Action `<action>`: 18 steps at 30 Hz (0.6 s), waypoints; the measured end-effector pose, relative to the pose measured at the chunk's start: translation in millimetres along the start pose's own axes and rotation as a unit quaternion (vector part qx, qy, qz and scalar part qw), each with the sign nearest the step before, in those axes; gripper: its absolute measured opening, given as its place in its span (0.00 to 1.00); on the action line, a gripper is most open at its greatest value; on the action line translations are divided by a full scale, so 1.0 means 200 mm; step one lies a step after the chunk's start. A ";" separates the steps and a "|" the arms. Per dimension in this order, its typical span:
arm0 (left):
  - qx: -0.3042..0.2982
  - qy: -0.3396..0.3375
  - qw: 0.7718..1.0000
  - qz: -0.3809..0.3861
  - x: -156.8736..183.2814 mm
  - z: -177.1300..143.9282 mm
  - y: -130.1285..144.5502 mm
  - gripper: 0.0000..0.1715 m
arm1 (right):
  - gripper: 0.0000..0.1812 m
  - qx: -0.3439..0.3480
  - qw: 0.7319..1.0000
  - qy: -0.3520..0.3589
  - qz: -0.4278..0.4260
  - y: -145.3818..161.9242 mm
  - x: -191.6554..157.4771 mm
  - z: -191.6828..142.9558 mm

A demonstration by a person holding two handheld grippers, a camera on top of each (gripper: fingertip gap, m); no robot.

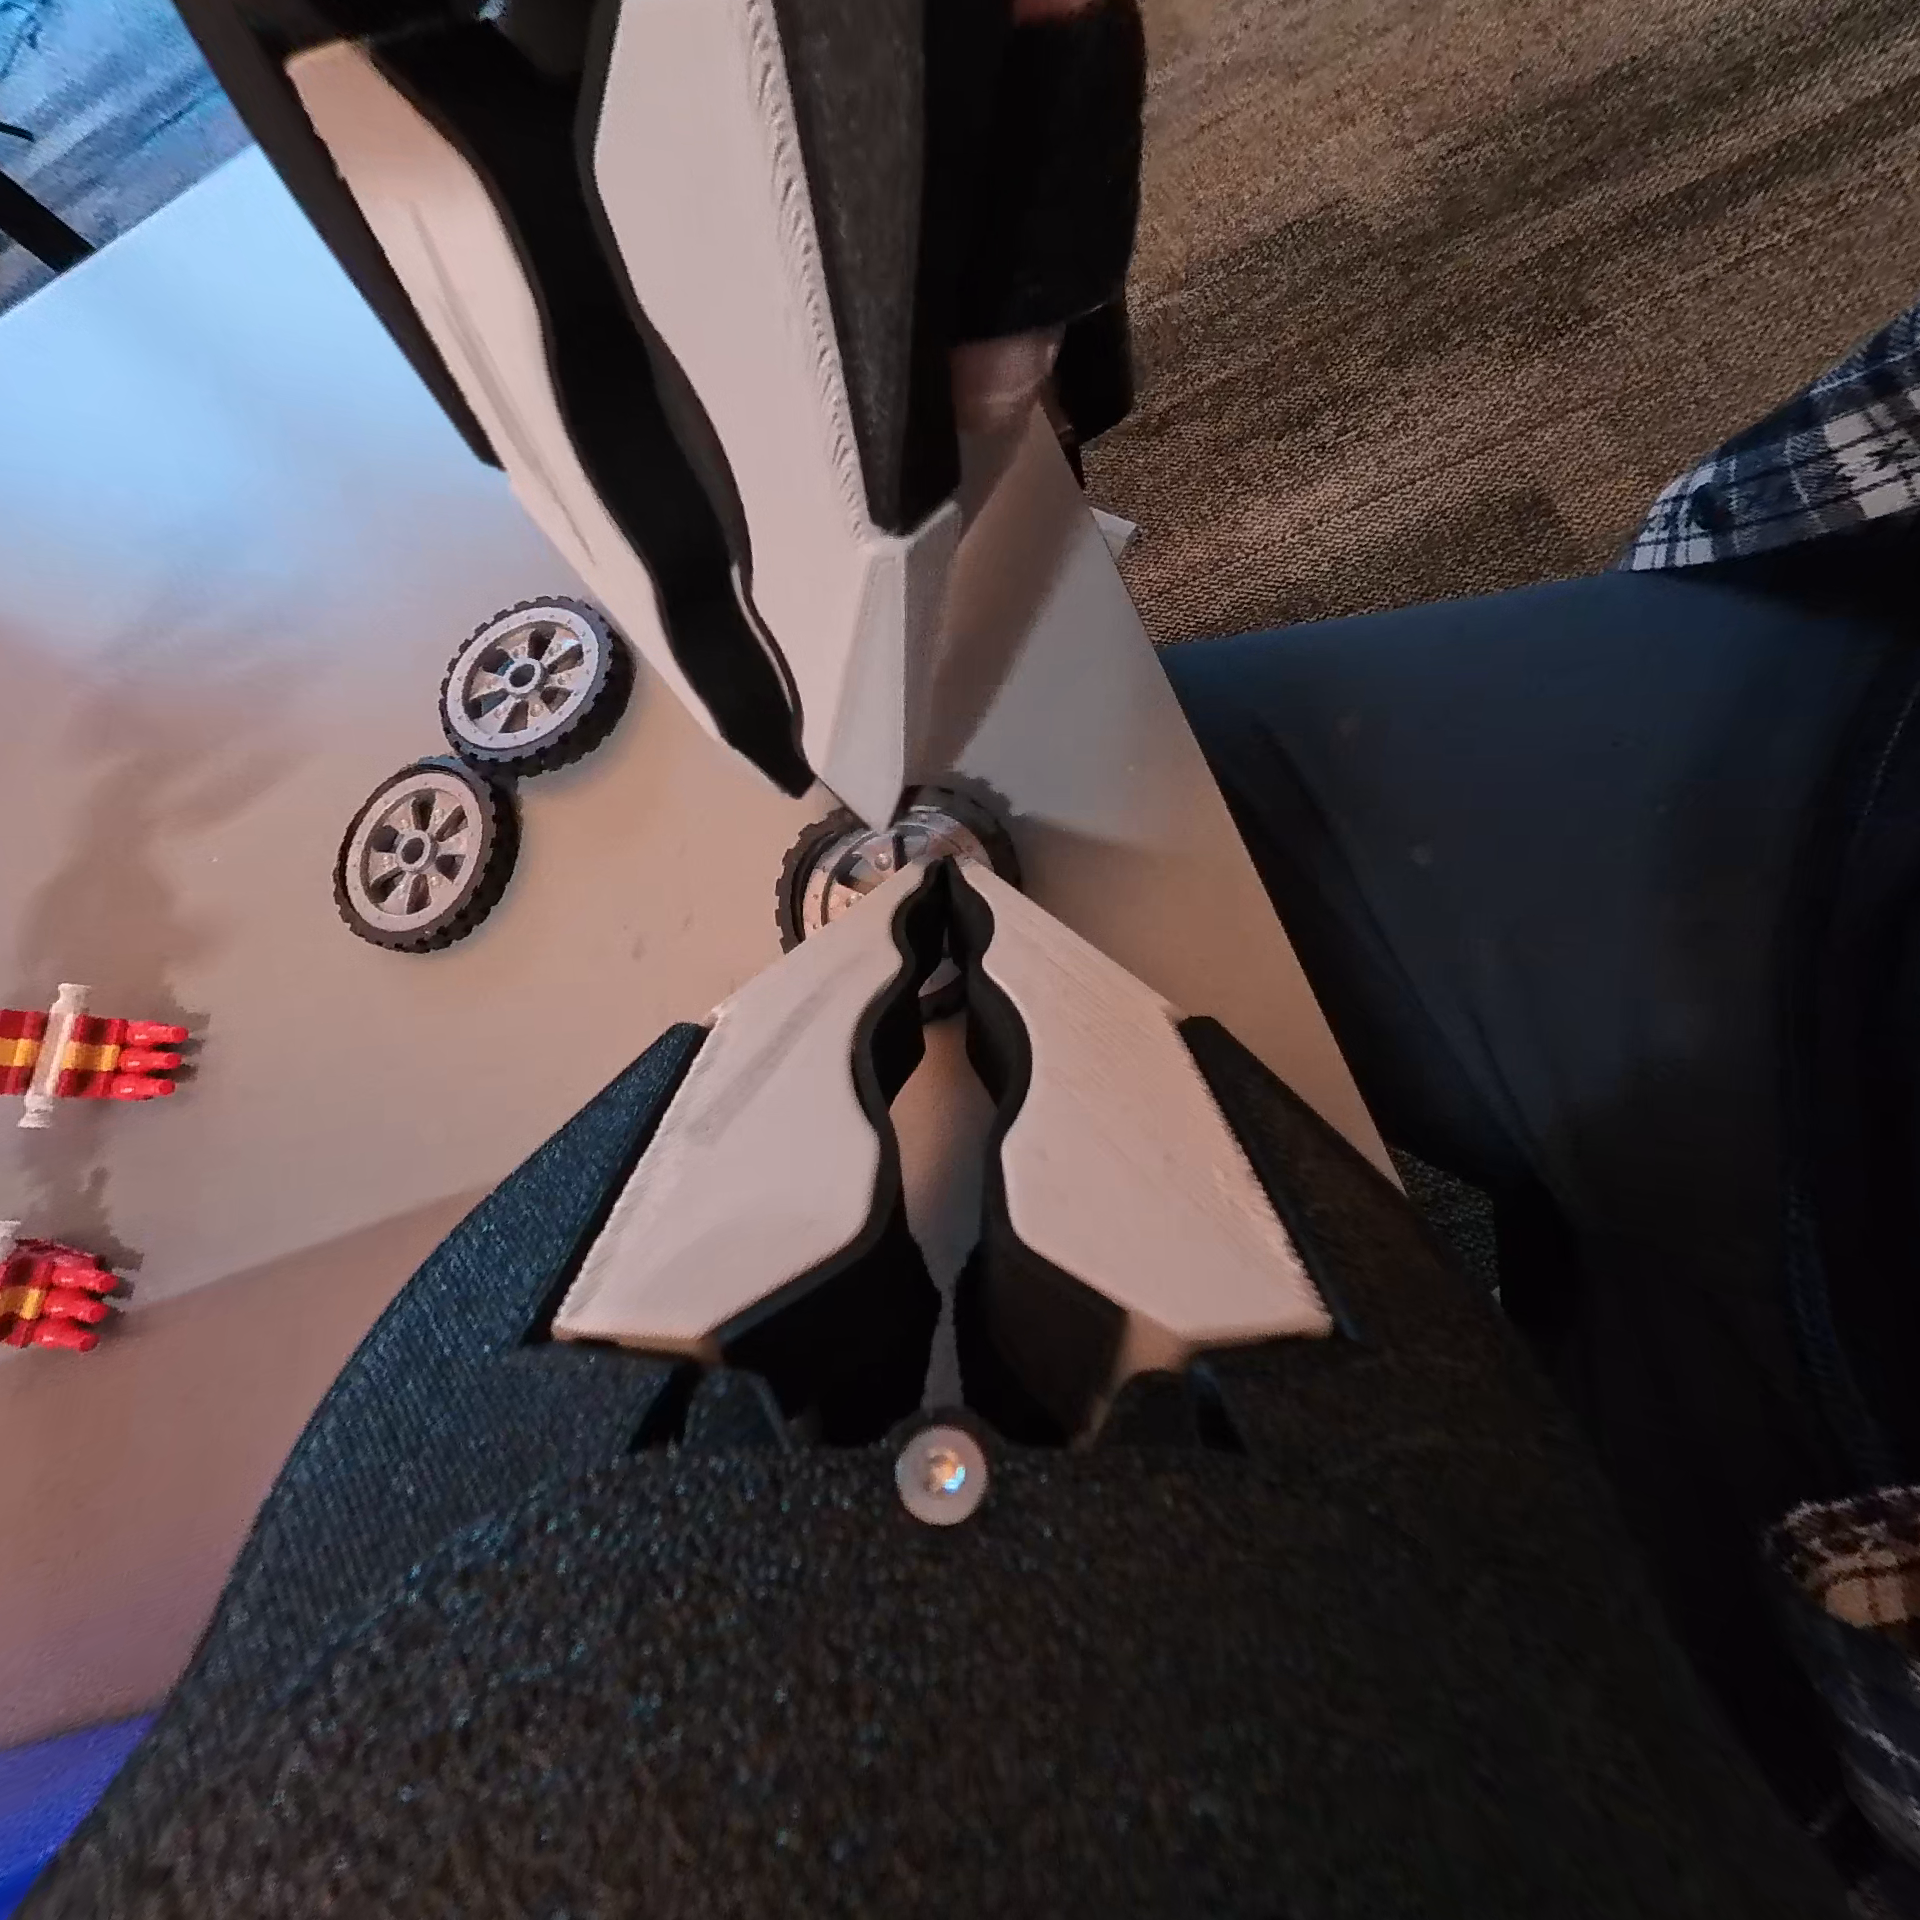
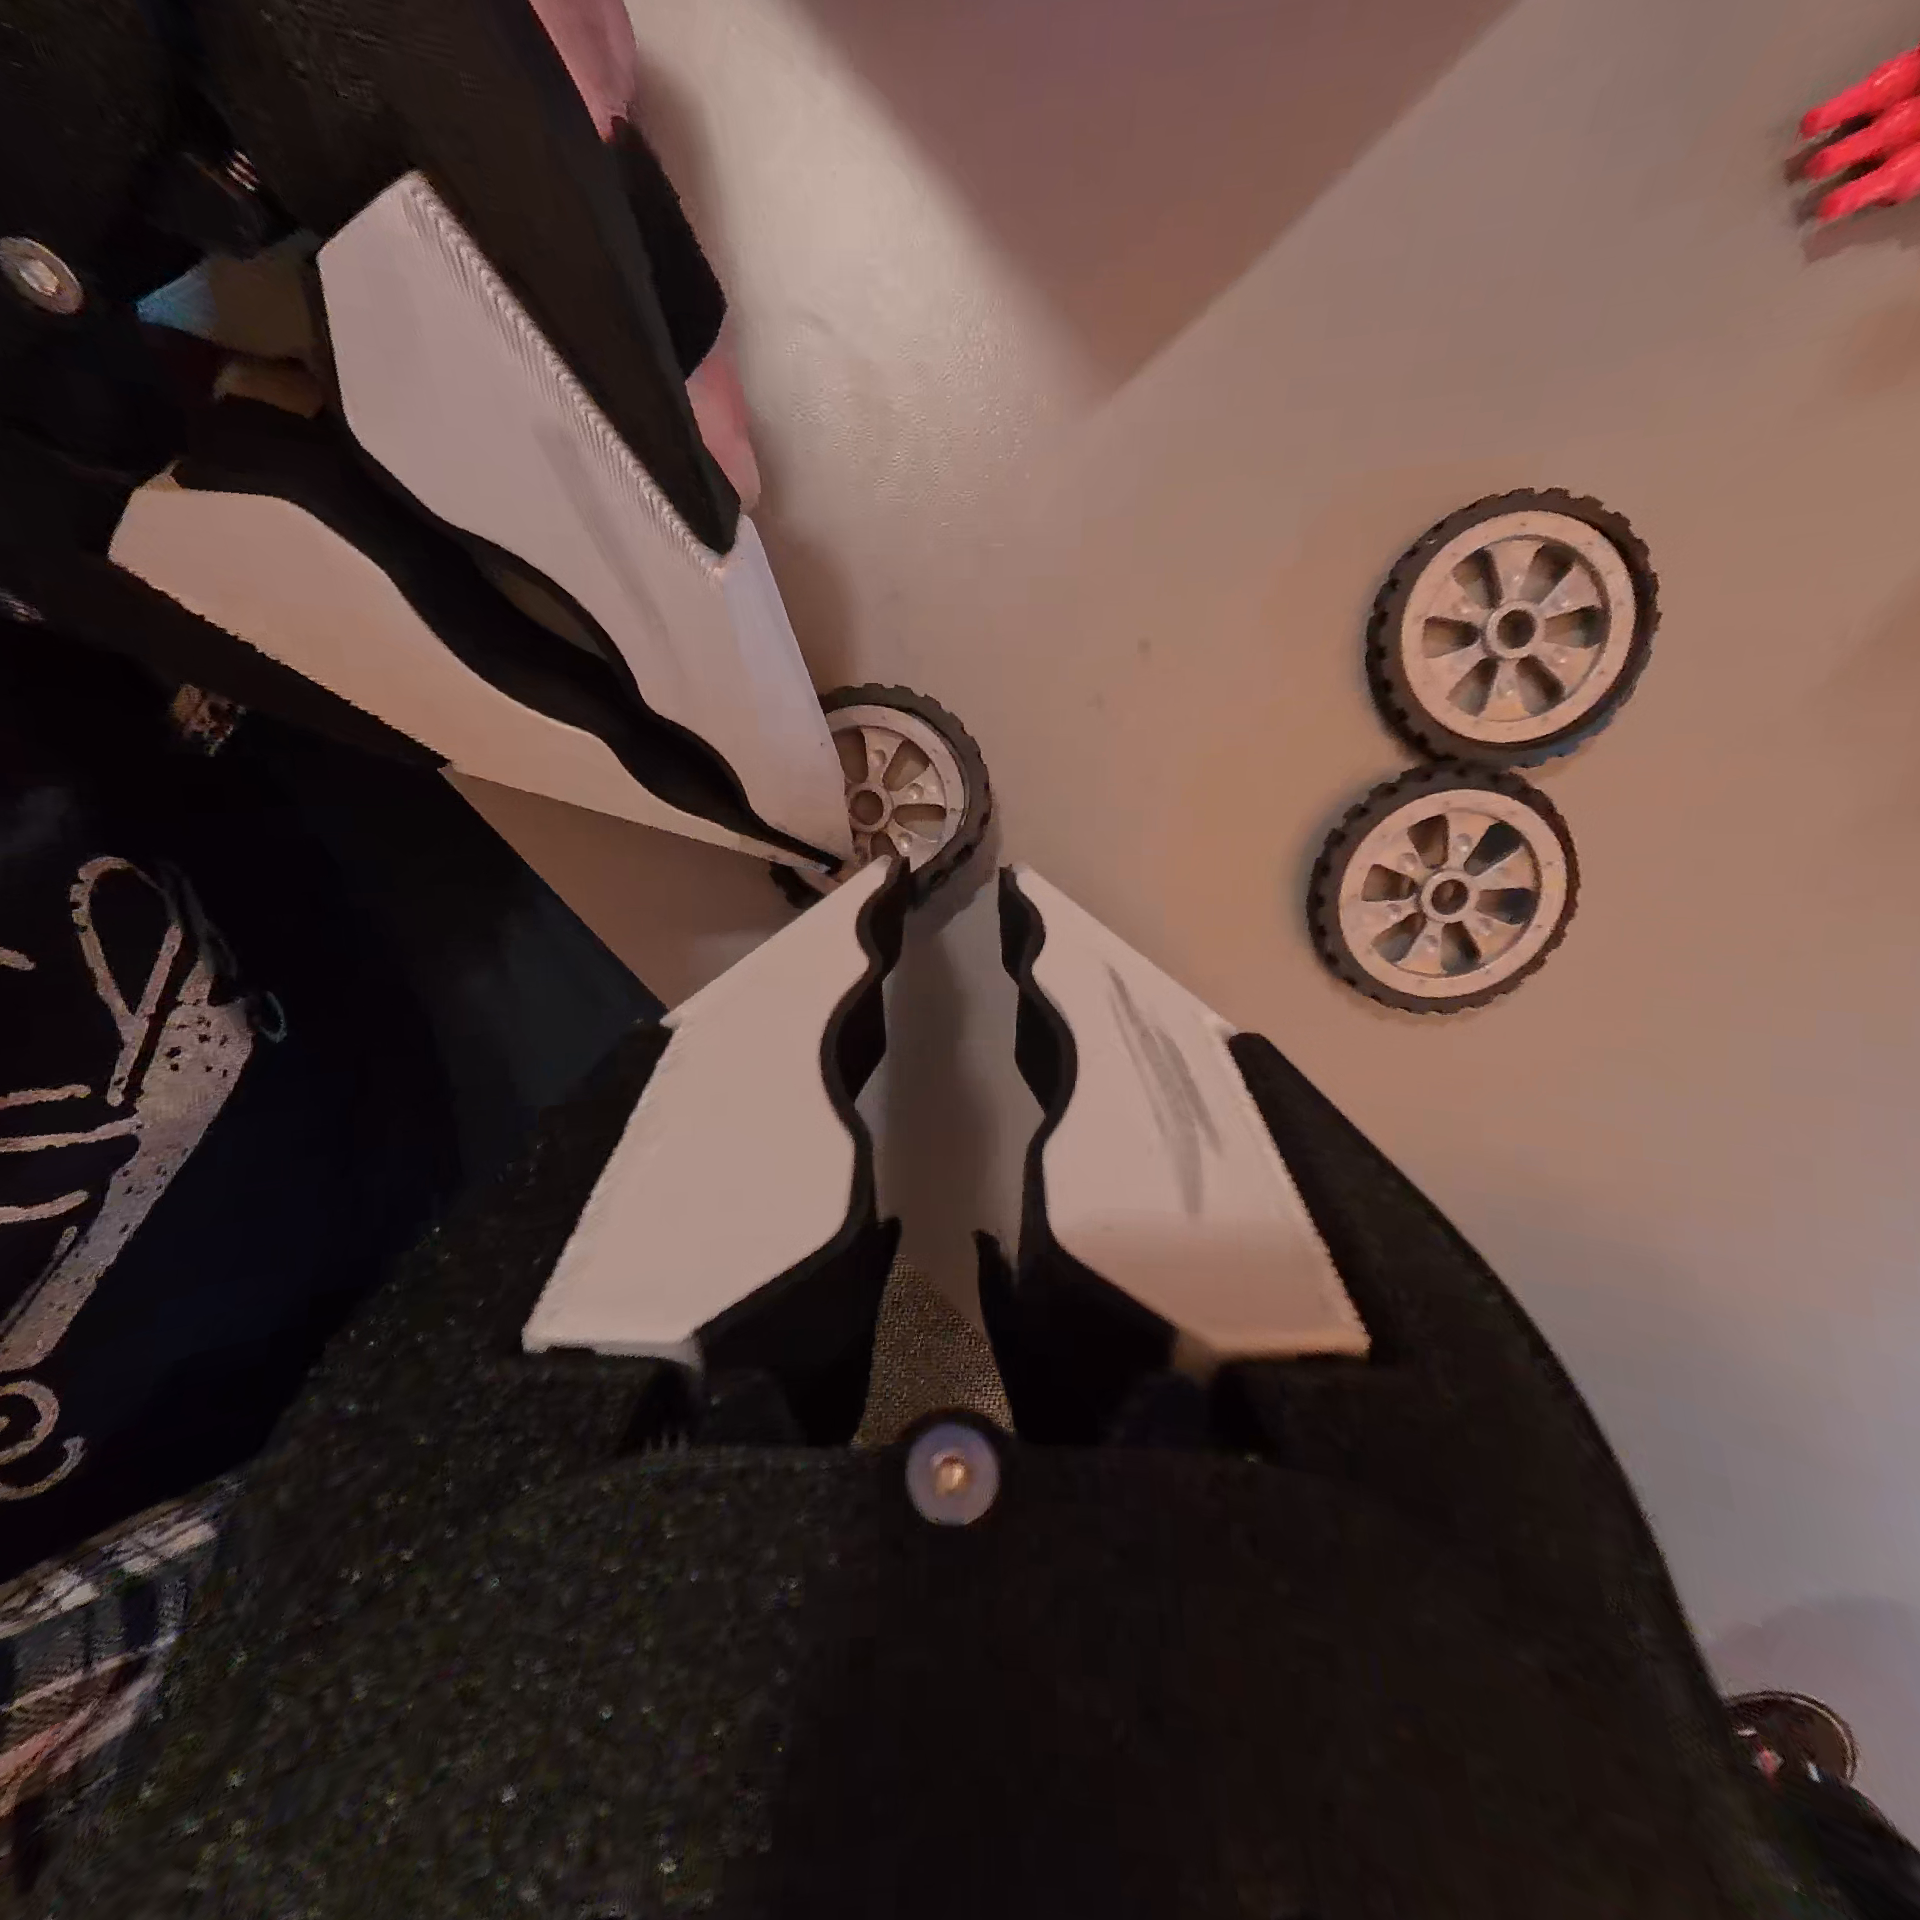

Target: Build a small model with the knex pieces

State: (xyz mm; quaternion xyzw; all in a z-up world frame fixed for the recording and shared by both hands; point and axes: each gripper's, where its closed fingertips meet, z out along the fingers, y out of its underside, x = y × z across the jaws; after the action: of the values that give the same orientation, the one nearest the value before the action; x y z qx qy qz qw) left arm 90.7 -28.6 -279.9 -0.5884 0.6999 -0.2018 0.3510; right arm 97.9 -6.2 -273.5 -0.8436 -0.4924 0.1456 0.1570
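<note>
Grey-hubbed wheel [image 1: 896, 844] pinched by left gripper [image 1: 940, 871].

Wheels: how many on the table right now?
3. One wheel sits at the table edge, between both grippers' tips. Two more wheels lie flat side by side, touching, farther in on the table. More may be hidden.

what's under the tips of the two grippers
A small toy wheel with a black tyre and grey spokes, lying on the table. Both grippers meet over it, their fingers hiding part of its rim; whether anything lies beneath it cannot be seen.
</note>
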 end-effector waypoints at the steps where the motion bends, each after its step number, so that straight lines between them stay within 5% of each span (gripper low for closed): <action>1: 0.000 -0.001 1.000 0.000 0.00 0.00 0.00 0.00 | 0.09 0.001 1.000 0.001 0.003 0.00 0.00 0.00; 18: -0.006 -0.016 1.000 -0.001 -0.02 0.03 -0.02 0.00 | 0.01 -0.015 1.000 -0.007 0.009 0.05 0.03 0.02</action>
State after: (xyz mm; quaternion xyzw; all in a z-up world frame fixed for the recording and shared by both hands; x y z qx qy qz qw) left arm 97.4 -24.2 -280.7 -0.5944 0.6947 -0.1884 0.3585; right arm 107.1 -4.3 -282.0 -0.8493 -0.4880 0.1455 0.1393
